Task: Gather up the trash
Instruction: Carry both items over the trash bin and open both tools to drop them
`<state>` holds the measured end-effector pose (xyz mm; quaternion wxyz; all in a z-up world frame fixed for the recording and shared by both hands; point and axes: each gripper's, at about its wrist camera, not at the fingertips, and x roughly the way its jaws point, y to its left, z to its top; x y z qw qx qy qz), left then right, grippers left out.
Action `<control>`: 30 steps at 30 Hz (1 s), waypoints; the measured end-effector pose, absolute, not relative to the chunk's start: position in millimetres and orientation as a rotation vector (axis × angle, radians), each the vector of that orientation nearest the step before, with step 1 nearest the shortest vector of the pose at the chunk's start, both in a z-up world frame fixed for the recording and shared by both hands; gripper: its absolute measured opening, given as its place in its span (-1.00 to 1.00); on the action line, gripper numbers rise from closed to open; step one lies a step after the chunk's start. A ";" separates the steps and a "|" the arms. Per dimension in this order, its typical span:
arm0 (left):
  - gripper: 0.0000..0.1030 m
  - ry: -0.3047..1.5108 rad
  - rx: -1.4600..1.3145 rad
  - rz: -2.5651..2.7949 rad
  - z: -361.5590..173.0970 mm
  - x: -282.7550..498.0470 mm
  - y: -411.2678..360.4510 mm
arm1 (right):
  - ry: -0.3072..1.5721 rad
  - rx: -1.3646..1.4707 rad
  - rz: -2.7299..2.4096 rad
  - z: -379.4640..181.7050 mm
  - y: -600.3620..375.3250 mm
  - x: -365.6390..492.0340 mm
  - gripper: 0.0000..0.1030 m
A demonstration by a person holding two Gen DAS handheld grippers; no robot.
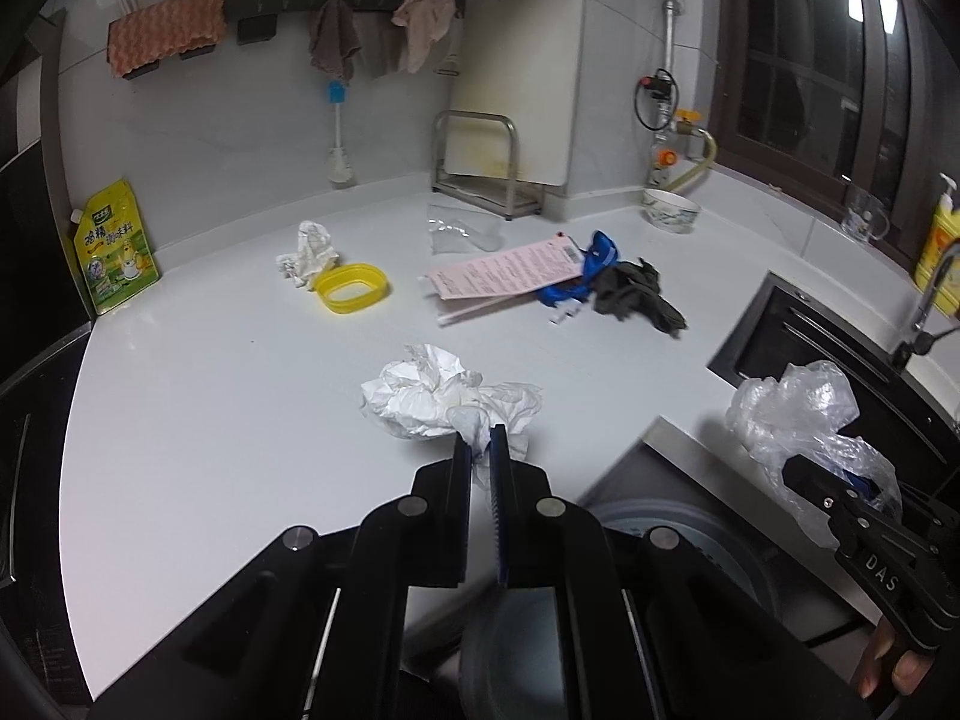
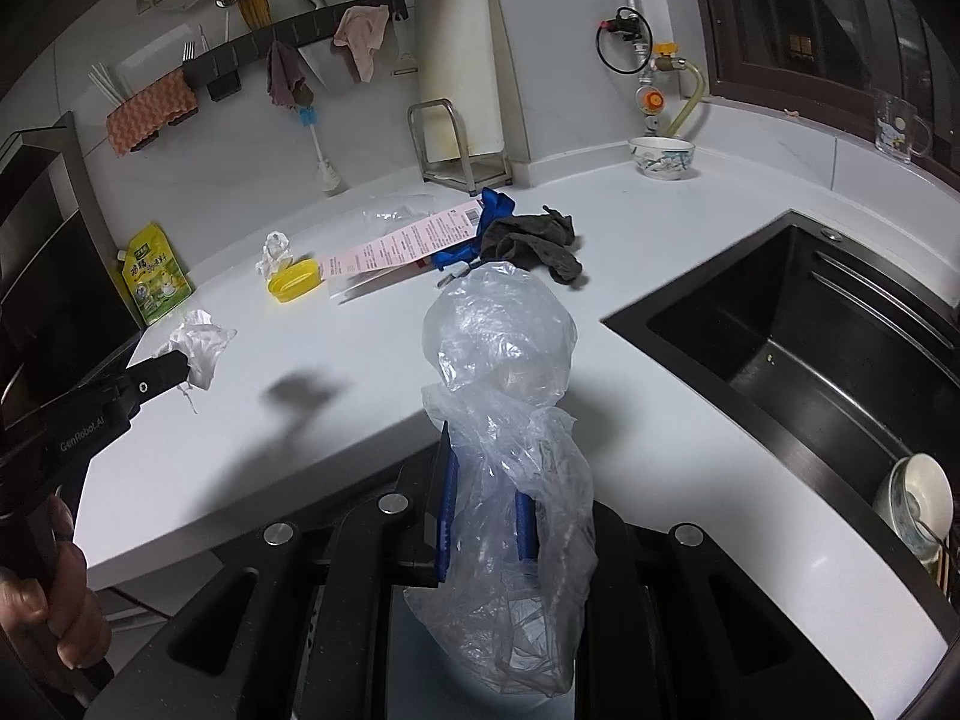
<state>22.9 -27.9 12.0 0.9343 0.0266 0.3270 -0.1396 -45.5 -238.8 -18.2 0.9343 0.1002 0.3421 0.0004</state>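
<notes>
Left tool (image 1: pixel 480 441) is clenched on a crumpled white tissue (image 1: pixel 444 396) above the table's (image 1: pixel 240 396) near edge; right tool (image 2: pixel 483 480) grips a clear plastic bag (image 2: pixel 504 360) by the sink's (image 2: pixel 780 324) near corner. Only the right view shows the bowls (image 2: pixel 918 504) in the sink. Remaining litter, including the pink leaflet (image 1: pixel 510 267) and yellow lid (image 1: pixel 353 287), lies toward the table's far edge, with bare surface between.
</notes>
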 end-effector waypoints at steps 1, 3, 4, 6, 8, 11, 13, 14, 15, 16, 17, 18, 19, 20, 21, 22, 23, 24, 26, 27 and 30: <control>-0.87 0.668 0.058 -0.294 11.5 18.7 -30.9 | 0.704 0.205 -0.001 -19.1 -239.0 -48.1 -0.69; -0.87 0.666 0.056 -0.318 10.5 10.5 -34.9 | 0.727 0.196 -0.008 -23.0 -239.6 -55.1 -0.69; -0.87 0.668 0.055 -0.331 10.0 6.2 -36.9 | 0.740 0.189 -0.016 -24.8 -239.2 -58.9 -0.69; -0.87 0.665 0.056 -0.347 9.8 -1.7 -36.9 | 0.738 0.177 -0.030 -25.1 -239.9 -68.5 -0.69; -0.87 0.674 0.074 -0.361 6.7 -8.9 -39.1 | 0.726 0.185 -0.052 -25.9 -243.6 -79.0 -0.69; -0.87 0.684 0.112 -0.380 0.1 -19.5 -45.2 | 0.736 0.224 -0.067 -31.5 -251.4 -90.3 -0.69; -0.87 0.686 0.123 -0.390 -3.0 -26.9 -48.2 | 0.746 0.215 -0.071 -34.7 -251.4 -96.1 -0.69; -0.87 0.688 0.125 -0.395 -4.5 -30.0 -49.6 | 0.746 0.212 -0.068 -35.3 -251.1 -99.2 -0.69; -0.87 0.691 0.125 -0.399 -5.6 -32.4 -50.7 | 0.746 0.211 -0.065 -35.4 -251.0 -101.7 -0.69; -0.87 0.695 0.125 -0.401 -7.3 -35.6 -52.2 | 0.744 0.210 -0.061 -35.8 -250.4 -104.7 -0.69; -0.87 0.697 0.126 -0.404 -9.0 -38.3 -53.4 | 0.743 0.211 -0.057 -36.3 -250.4 -107.0 -0.69; -0.87 0.701 0.130 -0.406 -11.3 -41.6 -55.4 | 0.742 0.212 -0.053 -37.1 -250.2 -109.2 -0.69; -0.87 0.706 0.134 -0.408 -13.6 -44.2 -57.0 | 0.741 0.214 -0.049 -38.2 -250.1 -111.5 -0.69; -0.87 0.710 0.138 -0.413 -16.6 -47.6 -59.4 | 0.740 0.215 -0.047 -39.2 -250.6 -113.3 -0.69; -0.87 0.712 0.144 -0.415 -19.2 -49.3 -61.5 | 0.741 0.217 -0.044 -40.2 -251.1 -114.4 -0.69; -0.87 0.716 0.151 -0.416 -22.7 -51.8 -64.2 | 0.747 0.221 -0.039 -43.0 -251.6 -116.5 -0.69; -0.87 0.722 0.154 -0.418 -25.5 -53.3 -66.5 | 0.752 0.222 -0.035 -44.8 -251.4 -116.8 -0.69; -0.87 0.735 0.153 -0.423 -29.6 -54.8 -68.5 | 0.759 0.221 -0.029 -47.1 -251.3 -117.7 -0.69; -0.87 0.758 0.150 -0.431 -36.4 -55.3 -71.6 | 0.773 0.217 -0.018 -51.8 -249.6 -119.5 -0.69; -0.87 0.769 0.150 -0.439 -40.1 -56.2 -73.3 | 0.779 0.216 -0.011 -54.2 -248.9 -119.7 -0.69; -0.87 0.784 0.160 -0.455 -46.9 -59.2 -78.9 | 0.805 0.216 0.005 -63.7 -245.3 -119.9 -0.69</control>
